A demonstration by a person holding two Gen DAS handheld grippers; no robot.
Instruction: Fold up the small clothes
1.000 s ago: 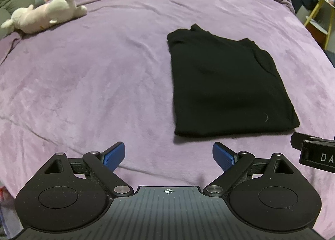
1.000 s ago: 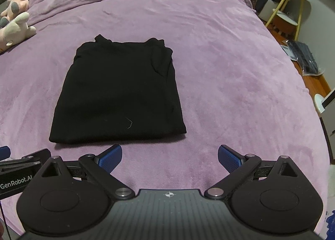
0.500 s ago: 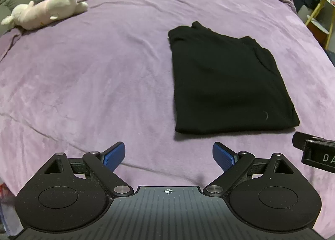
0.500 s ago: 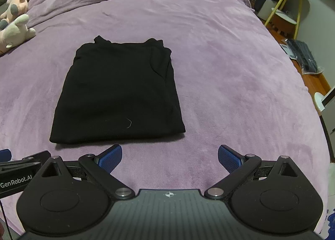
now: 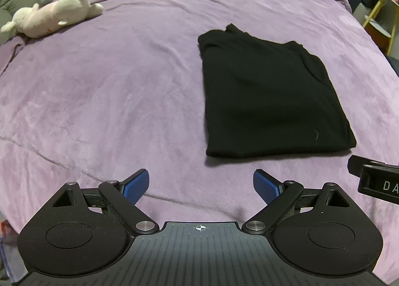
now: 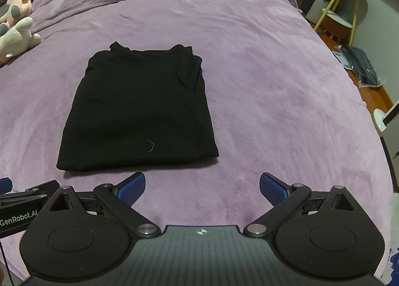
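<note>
A black garment lies folded into a flat rectangle on the purple bedspread; it also shows in the right wrist view. My left gripper is open and empty, held above the bed just short of the garment's near left corner. My right gripper is open and empty, just short of the garment's near right corner. The right gripper's side shows at the right edge of the left wrist view. The left gripper's side shows at the left edge of the right wrist view.
Plush toys lie at the far left of the bed, also seen in the right wrist view. A small yellow-legged table and a dark bag on the floor stand off the bed's right side.
Both grippers have drawn back slightly from the garment and stayed open. The garment has not moved.
</note>
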